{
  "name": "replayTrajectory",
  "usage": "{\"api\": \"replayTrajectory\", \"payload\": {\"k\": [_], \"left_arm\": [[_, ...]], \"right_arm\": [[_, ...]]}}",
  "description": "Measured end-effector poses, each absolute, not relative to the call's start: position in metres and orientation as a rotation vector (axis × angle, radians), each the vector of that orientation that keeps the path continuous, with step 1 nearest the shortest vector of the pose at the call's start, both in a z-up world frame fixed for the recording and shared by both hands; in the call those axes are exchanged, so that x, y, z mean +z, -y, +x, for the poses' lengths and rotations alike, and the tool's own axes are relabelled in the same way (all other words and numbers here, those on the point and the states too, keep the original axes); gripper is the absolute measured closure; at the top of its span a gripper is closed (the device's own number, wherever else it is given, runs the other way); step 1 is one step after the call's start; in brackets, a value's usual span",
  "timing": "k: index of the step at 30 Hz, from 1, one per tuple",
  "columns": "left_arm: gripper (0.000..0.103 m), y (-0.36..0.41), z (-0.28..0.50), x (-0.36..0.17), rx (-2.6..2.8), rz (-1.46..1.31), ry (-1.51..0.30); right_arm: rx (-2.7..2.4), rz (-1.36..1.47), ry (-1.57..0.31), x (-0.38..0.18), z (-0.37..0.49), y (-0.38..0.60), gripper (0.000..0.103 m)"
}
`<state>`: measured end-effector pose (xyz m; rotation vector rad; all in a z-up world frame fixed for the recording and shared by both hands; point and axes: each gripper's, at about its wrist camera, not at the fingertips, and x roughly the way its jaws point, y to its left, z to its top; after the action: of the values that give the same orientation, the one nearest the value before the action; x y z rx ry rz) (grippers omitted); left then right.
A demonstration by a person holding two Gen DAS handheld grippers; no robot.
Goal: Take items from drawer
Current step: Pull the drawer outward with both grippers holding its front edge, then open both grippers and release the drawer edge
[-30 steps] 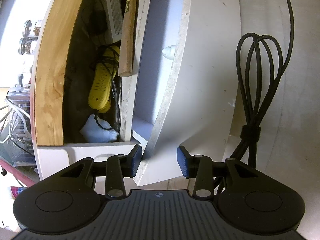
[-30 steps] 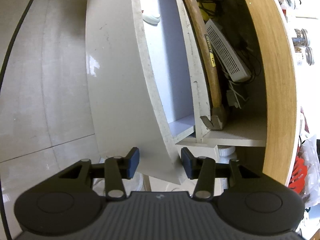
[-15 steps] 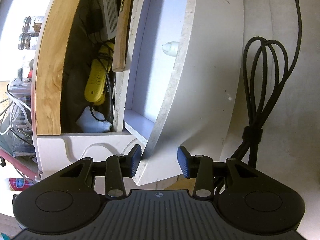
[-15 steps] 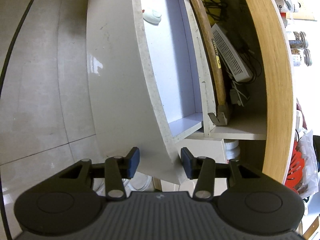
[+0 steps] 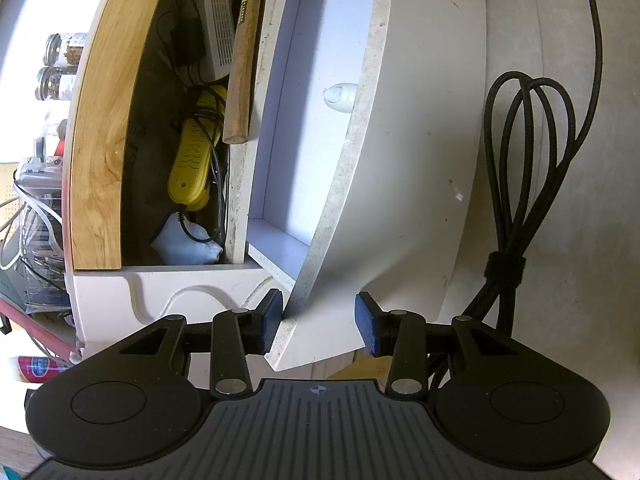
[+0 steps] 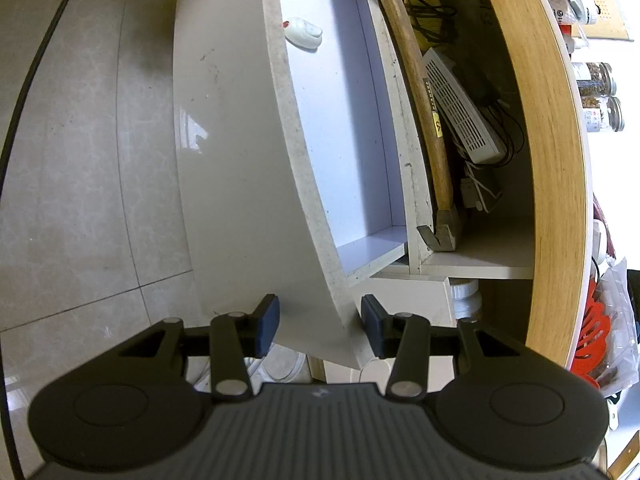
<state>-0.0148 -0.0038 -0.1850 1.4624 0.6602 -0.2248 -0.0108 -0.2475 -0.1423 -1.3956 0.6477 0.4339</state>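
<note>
A white drawer front stands pulled out from a cabinet under a wooden top. My left gripper is shut on its one end corner, and my right gripper is shut on the other end. The front compartment holds only a white knob fitting. Behind its rear wall lie a wooden-handled hammer, a white vented box, a yellow ribbed device, a white bag and tangled cables.
A bundled black cable lies on the pale tiled floor beside the drawer front. Glass jars stand on the wooden top. A bag with red items hangs at the right.
The drawer has slid further out of the cabinet, showing more of its front compartment. Both grippers have kept their hold on the front panel.
</note>
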Motion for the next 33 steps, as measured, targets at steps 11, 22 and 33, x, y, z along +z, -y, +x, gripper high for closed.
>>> {"api": "replayTrajectory", "payload": {"k": [11, 22, 33], "left_arm": [[0.064, 0.001, -0.025, -0.185, -0.226, 1.467, -0.67], [0.064, 0.0, -0.033, -0.185, -0.23, 1.48, -0.674], [0.064, 0.001, -0.029, -0.183, -0.223, 1.461, -0.681]], "right_arm": [[0.446, -1.408, -0.654, -0.141, -0.019, 0.249, 0.056], [0.441, -1.408, -0.663, -0.141, -0.02, 0.249, 0.057], [0.441, -1.386, -0.661, -0.139, -0.018, 0.248, 0.054]]}}
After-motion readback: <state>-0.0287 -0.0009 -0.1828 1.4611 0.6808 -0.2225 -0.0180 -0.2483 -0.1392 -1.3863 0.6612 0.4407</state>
